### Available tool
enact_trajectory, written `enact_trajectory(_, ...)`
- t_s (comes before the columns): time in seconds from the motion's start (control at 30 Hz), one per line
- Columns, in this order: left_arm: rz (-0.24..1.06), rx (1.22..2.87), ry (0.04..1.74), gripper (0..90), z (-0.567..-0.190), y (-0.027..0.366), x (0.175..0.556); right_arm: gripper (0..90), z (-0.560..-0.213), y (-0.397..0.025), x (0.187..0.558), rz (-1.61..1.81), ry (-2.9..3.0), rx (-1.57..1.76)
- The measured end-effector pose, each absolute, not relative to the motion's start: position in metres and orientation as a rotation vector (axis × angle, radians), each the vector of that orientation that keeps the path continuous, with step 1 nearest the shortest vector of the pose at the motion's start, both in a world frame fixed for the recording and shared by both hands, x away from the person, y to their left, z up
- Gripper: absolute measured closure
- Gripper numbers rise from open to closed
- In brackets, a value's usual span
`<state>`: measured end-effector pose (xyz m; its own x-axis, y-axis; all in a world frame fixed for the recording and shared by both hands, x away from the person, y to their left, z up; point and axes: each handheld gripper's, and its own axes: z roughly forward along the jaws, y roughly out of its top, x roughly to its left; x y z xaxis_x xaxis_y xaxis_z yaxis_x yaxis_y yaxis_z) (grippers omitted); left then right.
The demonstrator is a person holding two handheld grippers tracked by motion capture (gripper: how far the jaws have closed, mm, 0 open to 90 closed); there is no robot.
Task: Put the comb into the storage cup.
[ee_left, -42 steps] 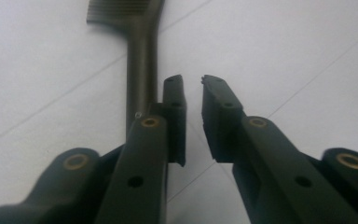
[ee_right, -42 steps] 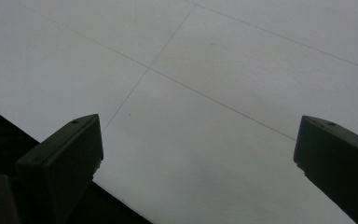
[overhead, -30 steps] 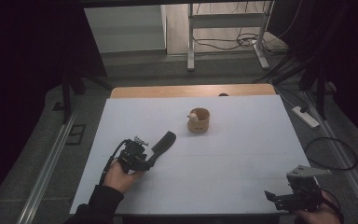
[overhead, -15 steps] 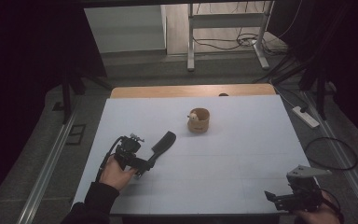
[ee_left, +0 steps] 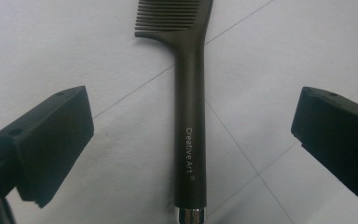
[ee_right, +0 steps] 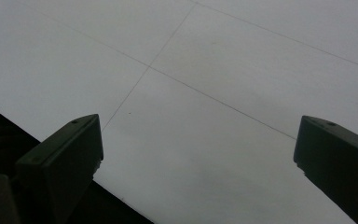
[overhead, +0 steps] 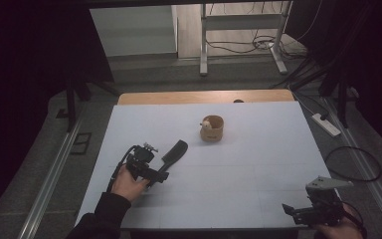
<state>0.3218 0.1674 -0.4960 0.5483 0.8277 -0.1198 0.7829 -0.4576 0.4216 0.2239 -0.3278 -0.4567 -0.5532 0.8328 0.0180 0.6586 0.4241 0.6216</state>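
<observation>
A dark comb with a long handle lies on the white table, left of centre. In the left gripper view the comb runs straight up between the jaws, teeth at the far end, the words "Creative Art" on its handle. My left gripper is open, its jaws standing wide on either side of the handle's near end without touching it. At the table's front right corner my right gripper is open over bare table surface.
A small round wooden cup with a pale object in it stands behind the table's centre. A wooden strip borders the far edge. Beyond and beside the table are dark floor, cables and a power strip.
My left gripper has drawn back toward the person and to the left, away from the comb's head; it is now at the handle's near end. The right gripper has stayed put.
</observation>
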Motion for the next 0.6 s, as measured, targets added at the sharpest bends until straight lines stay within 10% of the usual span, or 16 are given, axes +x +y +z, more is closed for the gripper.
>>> enact_trajectory(0.6, 0.162, 2.508, 1.284, 0.0, -0.526, 0.148, 0.326, 1.2, -0.457, -0.328, 0.224, 0.846, 2.394, 1.288)
